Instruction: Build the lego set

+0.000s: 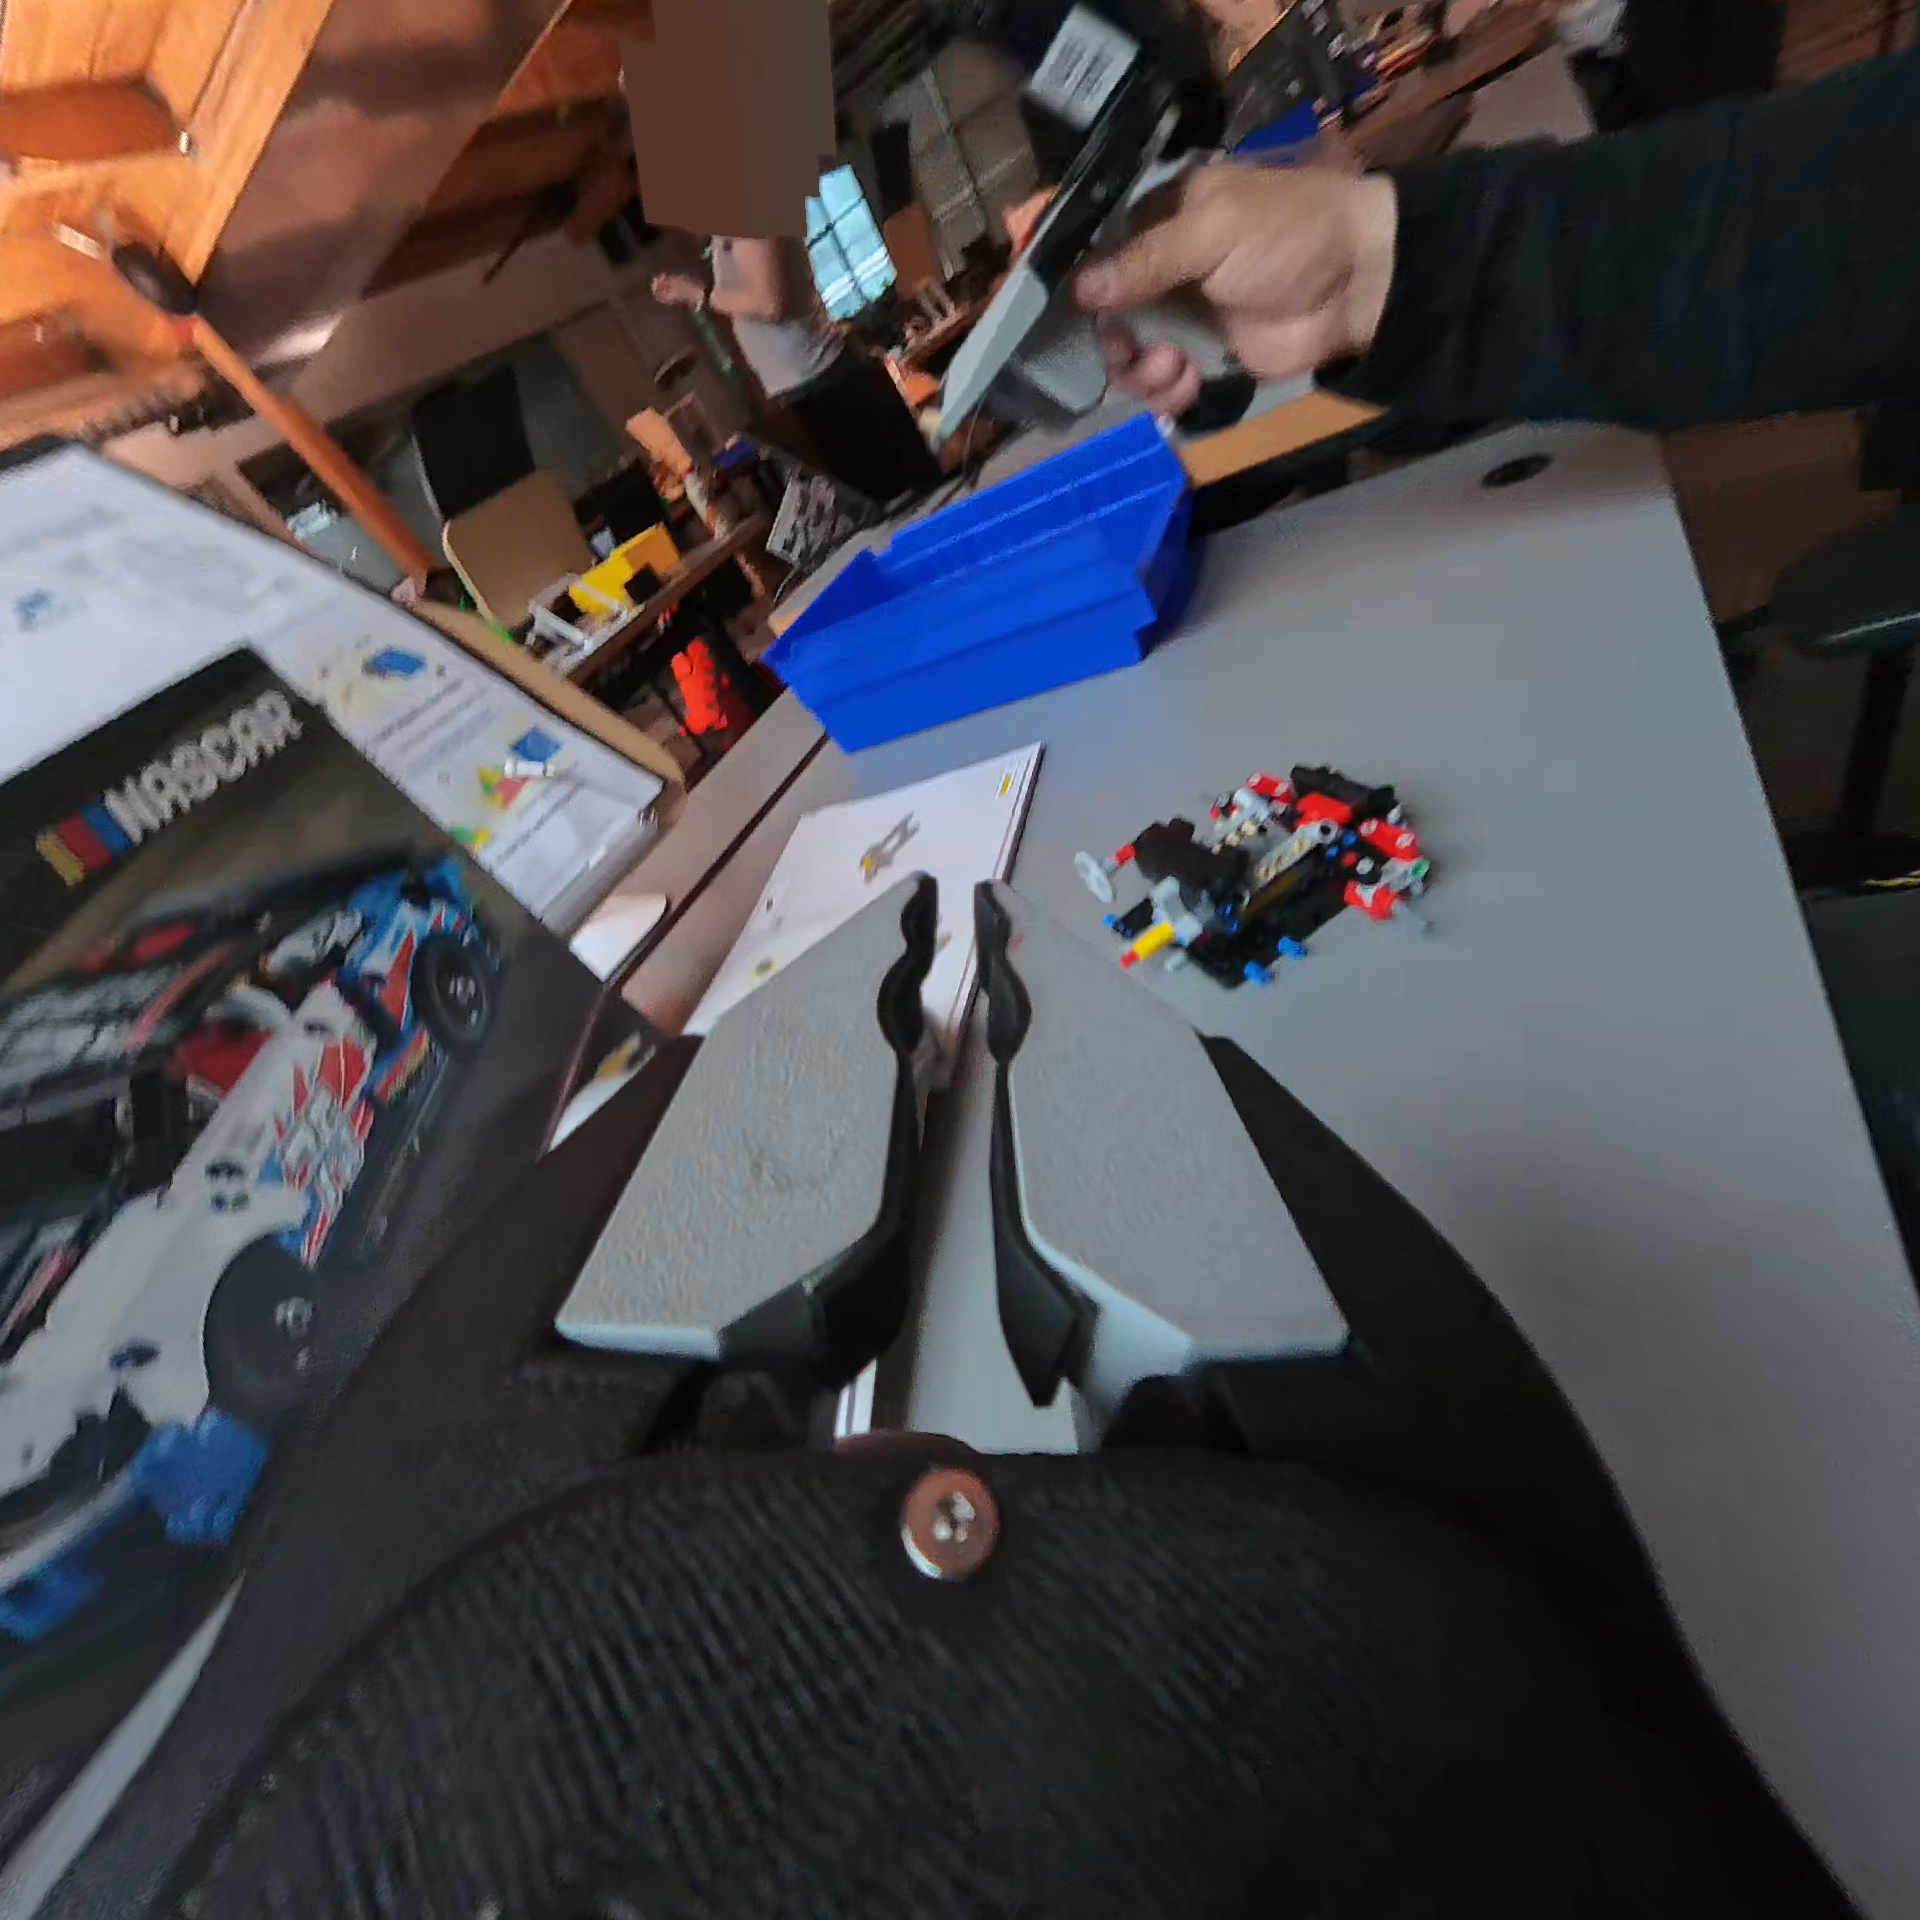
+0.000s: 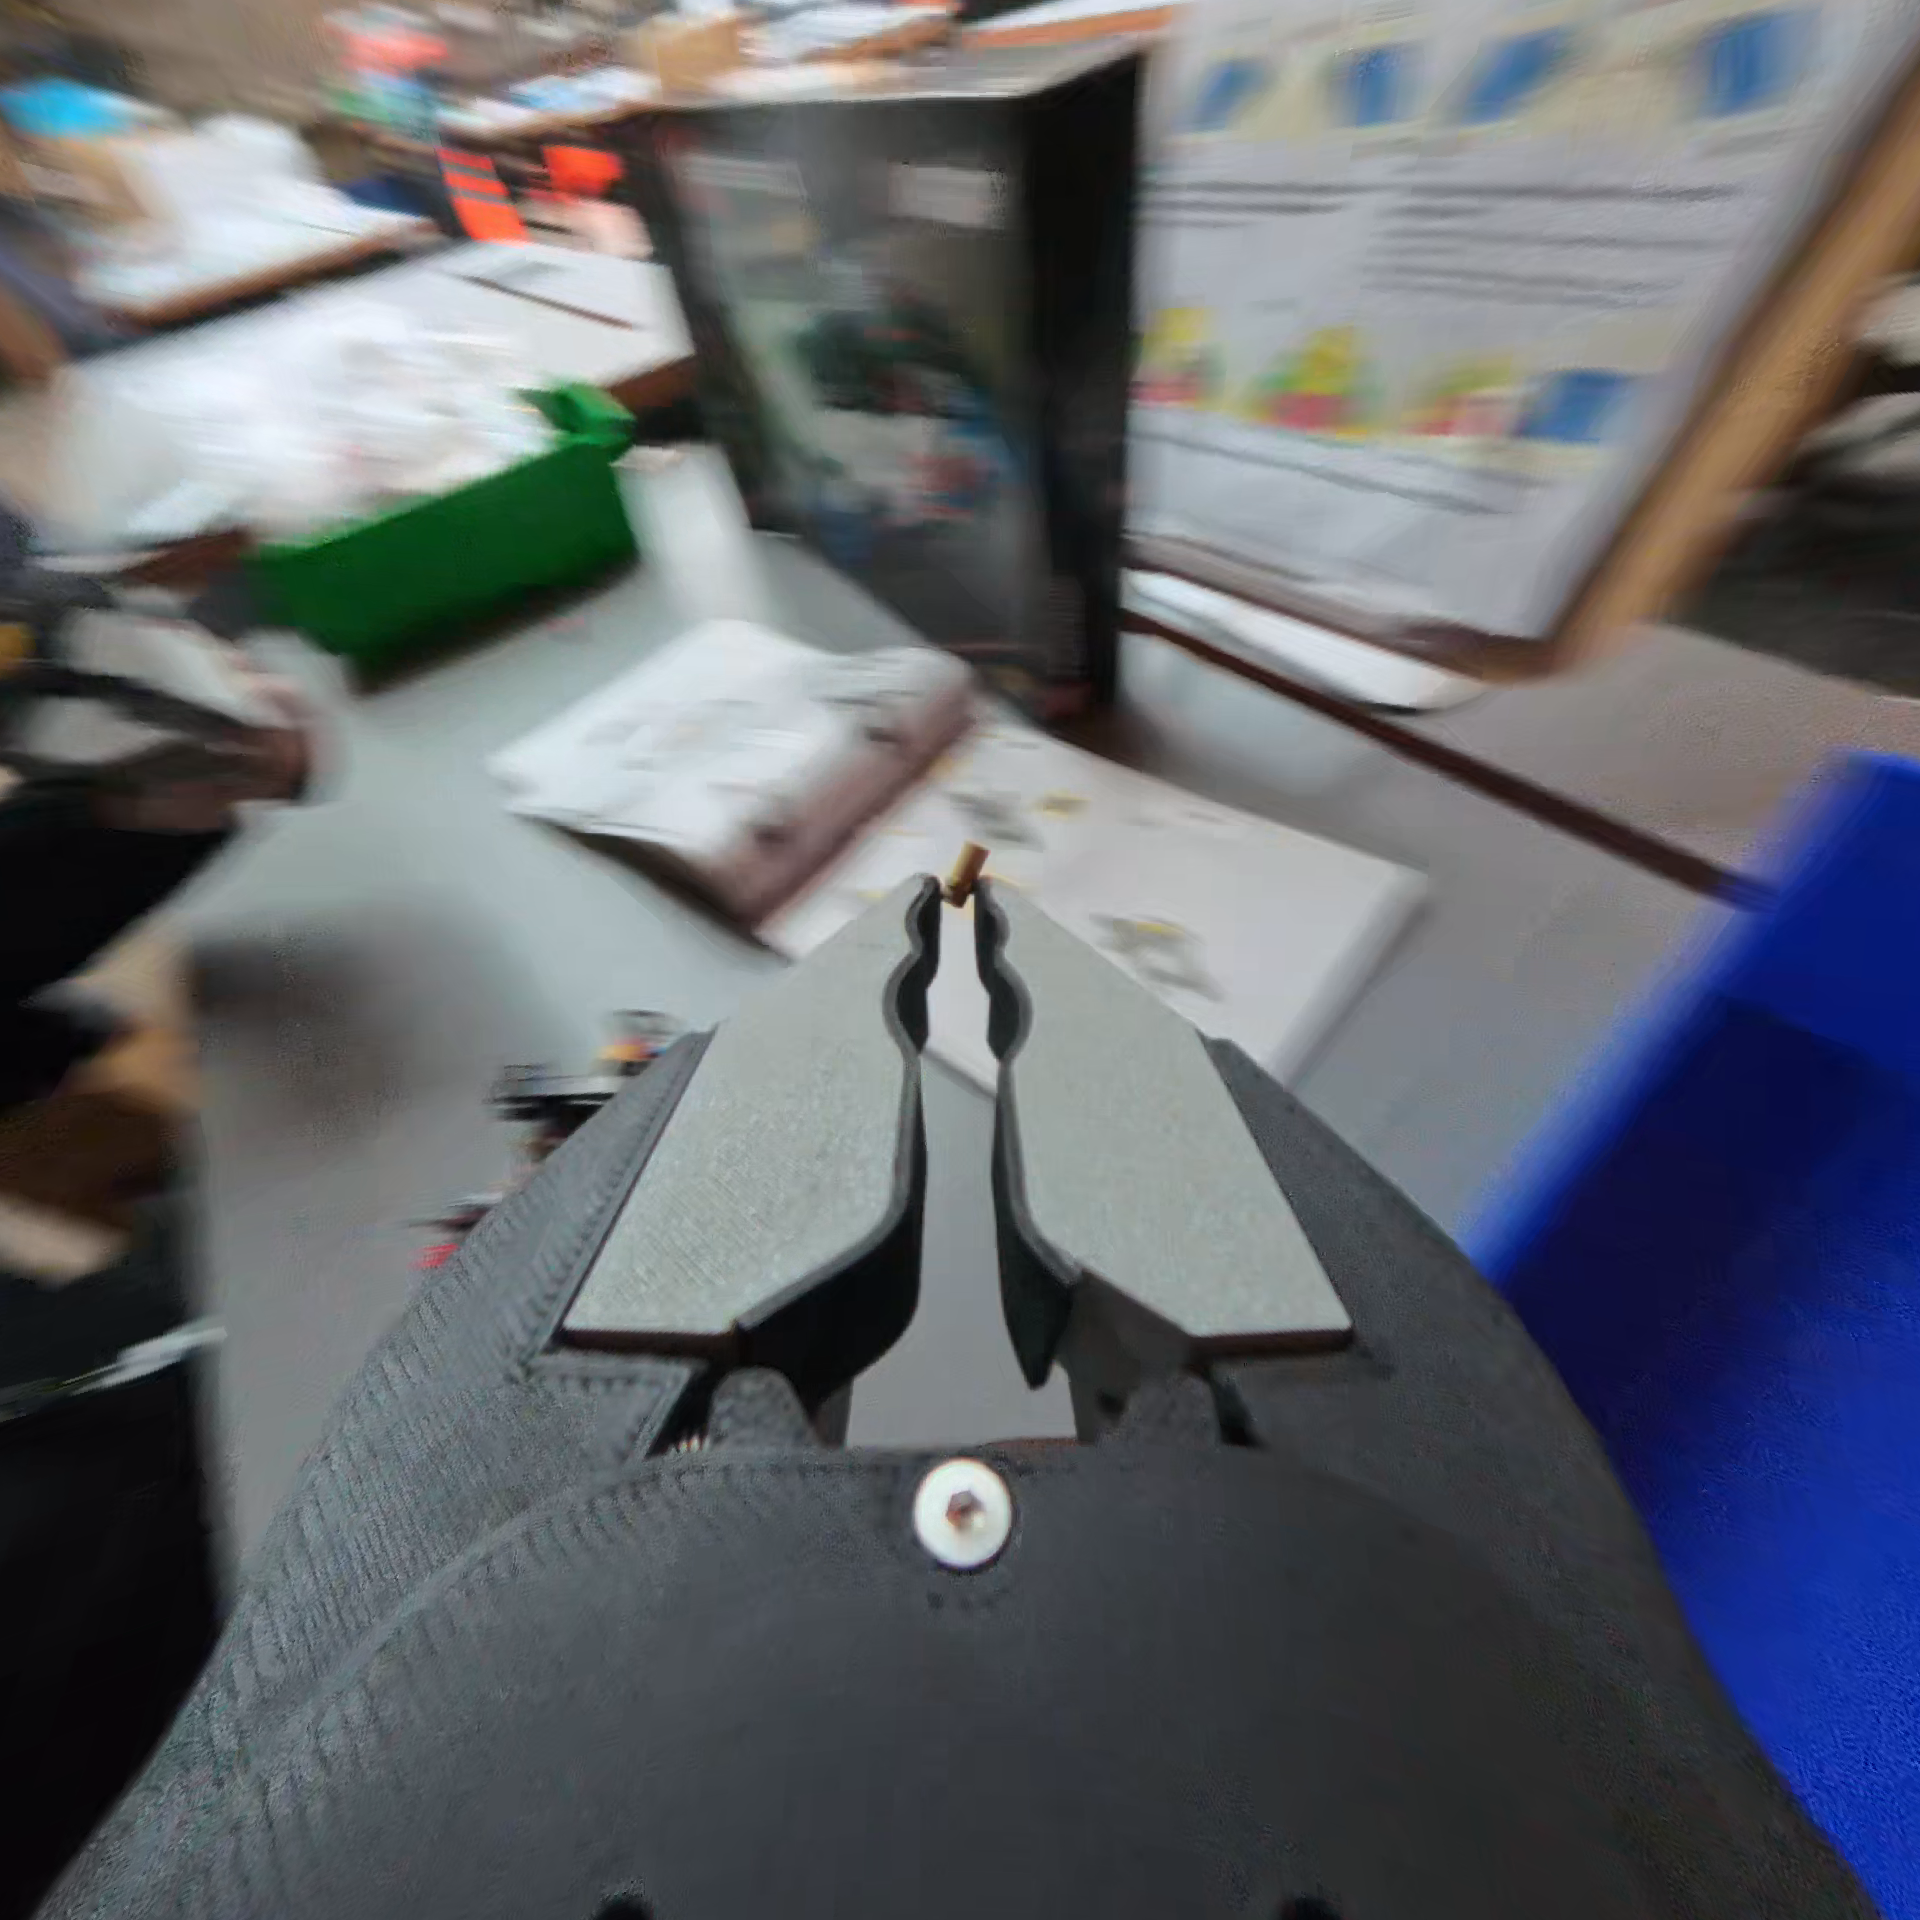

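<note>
In the left wrist view, the left gripper (image 1: 954, 891) hovers over the grey table (image 1: 1507, 1039) with its jaws slightly apart and nothing between them, apparently waiting to steady the build. The half-built lego model (image 1: 1273, 873), a cluster of black, red and grey pieces, sits on the table at about two o'clock from the fingertips, well apart from them. Just beyond the tips lies the open instruction booklet (image 1: 914, 821), kept within sight for reference; the set's box (image 1: 239, 1039) stands at nine o'clock and a blue bin (image 1: 997, 603) at twelve. At one o'clock a hand (image 1: 1247, 270) holds the right gripper raised above the bin, probably coming away from a pick. In the right wrist view, heavily motion-blurred, the right gripper (image 2: 956, 894) pinches a small tan peg (image 2: 966, 864) at its very tips, presumably bound for the model. The booklet (image 2: 1195, 883) lies ahead, a green bin (image 2: 457, 540) sits at ten o'clock, and the blue bin (image 2: 1714, 1195) at three. The room behind looks like a cluttered workshop with wooden beams.
</note>
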A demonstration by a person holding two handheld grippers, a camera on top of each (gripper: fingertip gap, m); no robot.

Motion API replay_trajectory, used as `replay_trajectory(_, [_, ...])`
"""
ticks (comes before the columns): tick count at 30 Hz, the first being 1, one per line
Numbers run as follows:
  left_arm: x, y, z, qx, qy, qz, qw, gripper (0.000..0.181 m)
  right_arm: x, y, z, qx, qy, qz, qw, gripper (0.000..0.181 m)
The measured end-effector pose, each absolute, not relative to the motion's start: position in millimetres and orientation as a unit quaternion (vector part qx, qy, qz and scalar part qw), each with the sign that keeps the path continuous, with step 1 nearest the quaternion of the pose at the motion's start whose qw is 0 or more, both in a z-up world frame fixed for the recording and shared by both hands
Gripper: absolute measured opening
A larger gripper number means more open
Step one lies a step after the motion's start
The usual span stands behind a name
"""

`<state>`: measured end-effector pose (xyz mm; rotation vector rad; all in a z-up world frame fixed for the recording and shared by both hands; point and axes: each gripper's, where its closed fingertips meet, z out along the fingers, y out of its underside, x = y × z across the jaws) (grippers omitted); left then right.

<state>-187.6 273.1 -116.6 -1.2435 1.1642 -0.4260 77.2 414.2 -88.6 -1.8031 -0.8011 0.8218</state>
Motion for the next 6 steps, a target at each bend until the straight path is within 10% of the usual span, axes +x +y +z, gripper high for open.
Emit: replay_trajectory(6, [-223.3, 290.2, -152.2, -0.608, 0.473, -0.169, 0.615, 0.003, 256.2, 486.0, -187.5, -0.868, -0.209, 0.063, 0.446, 0.022])
